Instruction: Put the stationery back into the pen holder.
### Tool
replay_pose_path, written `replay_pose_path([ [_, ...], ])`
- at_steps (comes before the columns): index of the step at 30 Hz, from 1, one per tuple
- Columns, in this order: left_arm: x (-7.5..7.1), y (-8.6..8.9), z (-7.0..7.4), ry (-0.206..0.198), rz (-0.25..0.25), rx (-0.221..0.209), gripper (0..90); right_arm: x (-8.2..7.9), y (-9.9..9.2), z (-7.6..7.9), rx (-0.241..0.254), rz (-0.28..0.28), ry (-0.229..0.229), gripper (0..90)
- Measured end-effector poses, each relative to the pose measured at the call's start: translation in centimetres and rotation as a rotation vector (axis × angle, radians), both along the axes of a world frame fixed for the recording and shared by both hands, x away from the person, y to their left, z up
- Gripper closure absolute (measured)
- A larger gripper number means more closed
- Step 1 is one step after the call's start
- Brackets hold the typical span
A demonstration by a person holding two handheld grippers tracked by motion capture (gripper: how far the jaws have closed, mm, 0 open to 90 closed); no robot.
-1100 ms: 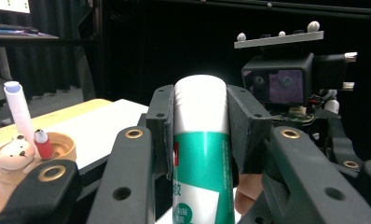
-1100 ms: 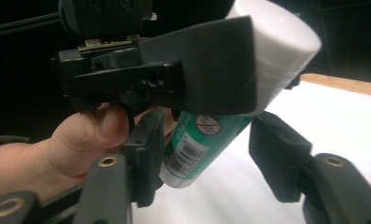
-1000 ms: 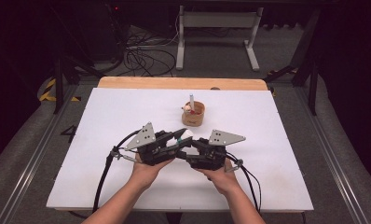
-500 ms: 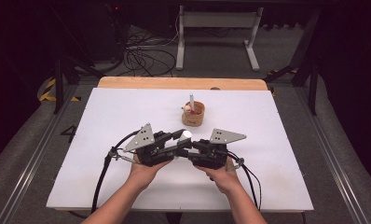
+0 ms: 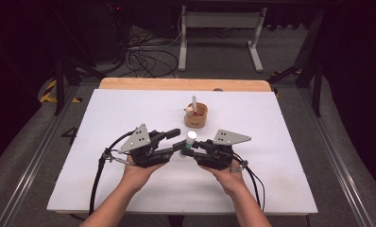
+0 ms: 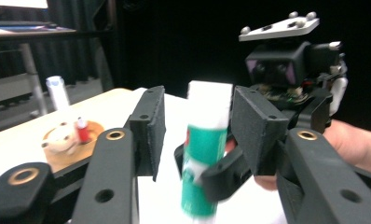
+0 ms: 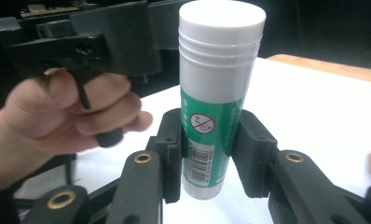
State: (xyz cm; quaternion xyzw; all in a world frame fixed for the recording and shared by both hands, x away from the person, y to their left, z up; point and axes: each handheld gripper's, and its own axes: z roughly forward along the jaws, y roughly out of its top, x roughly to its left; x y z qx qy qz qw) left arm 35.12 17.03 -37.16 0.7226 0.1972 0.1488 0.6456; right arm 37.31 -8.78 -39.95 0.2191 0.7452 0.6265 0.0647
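Left tongs (image 5: 180,140) just opened; white tabletop (image 5: 280,142), dark room.

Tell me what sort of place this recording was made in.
Probably a lab or workshop set up for recording, not a home. A white-topped table stands on grey floor amid dark surroundings, loose cables lie behind it, and a metal stand frame sits beyond.

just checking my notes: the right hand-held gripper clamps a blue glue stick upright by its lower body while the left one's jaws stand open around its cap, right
Not quite: the glue stick is green with a white cap, not blue, as the right gripper view shows. The rest holds: the right hand-held gripper clamps its lower body upright, and the left hand-held gripper has just been opening, its jaws apart around the cap end.
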Motion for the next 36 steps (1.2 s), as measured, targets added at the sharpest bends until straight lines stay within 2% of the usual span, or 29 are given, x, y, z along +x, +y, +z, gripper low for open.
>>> replay_pose_path([
  [8, -0.6, 1.5, -0.2, -0.005, 0.06, 0.071, 47.0, 0.3, -0.9, 0.4, -0.035, -0.076, -0.055, 66.2],
  [13, -1.0, 2.3, -0.1, 0.008, 0.108, 0.108, 41.4, 0.5, -1.3, 0.5, -0.053, -0.117, -0.087, 66.2],
  [17, -1.5, 3.1, -0.1, -0.003, 0.143, 0.136, 38.9, 0.6, -1.6, 0.6, -0.062, -0.151, -0.109, 66.2],
  [28, -1.8, 5.3, -0.5, -0.01, 0.221, 0.178, 32.1, 1.1, -2.8, 1.1, -0.078, -0.259, -0.166, 66.2],
  [34, -1.7, 5.7, -0.9, -0.005, 0.228, 0.192, 30.2, 2.0, -3.2, 1.7, -0.105, -0.308, -0.194, 66.2],
  [36, -1.7, 5.8, -1.0, -0.013, 0.233, 0.21, 29.7, 2.3, -3.3, 1.9, -0.109, -0.323, -0.208, 66.2],
])
